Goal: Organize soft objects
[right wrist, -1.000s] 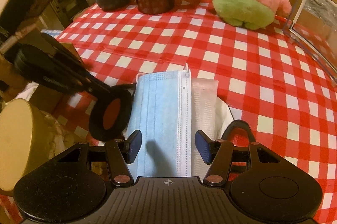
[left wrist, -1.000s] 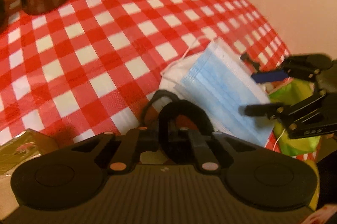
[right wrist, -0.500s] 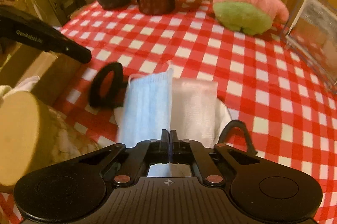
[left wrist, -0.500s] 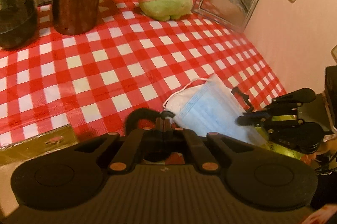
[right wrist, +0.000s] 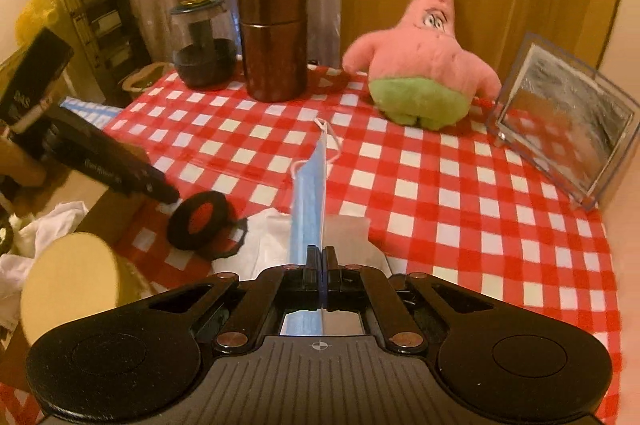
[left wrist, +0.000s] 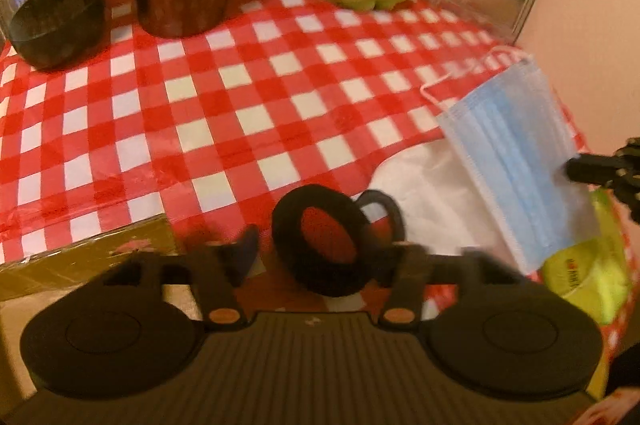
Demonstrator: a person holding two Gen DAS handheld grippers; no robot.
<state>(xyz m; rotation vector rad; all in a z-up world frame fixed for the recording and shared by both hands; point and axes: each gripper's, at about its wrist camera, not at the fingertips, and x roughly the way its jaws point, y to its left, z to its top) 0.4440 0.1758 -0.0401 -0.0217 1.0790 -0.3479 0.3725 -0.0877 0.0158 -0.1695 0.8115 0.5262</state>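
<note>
My right gripper [right wrist: 322,257] is shut on a blue face mask [right wrist: 308,185] and holds it edge-on above the checked tablecloth [right wrist: 440,193]; the mask also shows in the left wrist view [left wrist: 516,161], lifted at the right. My left gripper [left wrist: 320,249] is open around a black hair tie [left wrist: 324,241], which lies on the cloth and also shows in the right wrist view [right wrist: 200,219]. A white mask [left wrist: 424,185] lies under the blue one. A pink plush star [right wrist: 424,65] sits at the back.
A brown metal canister [right wrist: 274,41] and a glass jar [right wrist: 204,45] stand at the back left. A clear photo frame [right wrist: 560,121] leans at the right. A cardboard box [left wrist: 84,257] and a yellow-green packet [left wrist: 584,265] sit by the near edge.
My right gripper shut on the blue mask and lifted it off the white mask. My left gripper, shut half a second ago, has opened around the hair tie.
</note>
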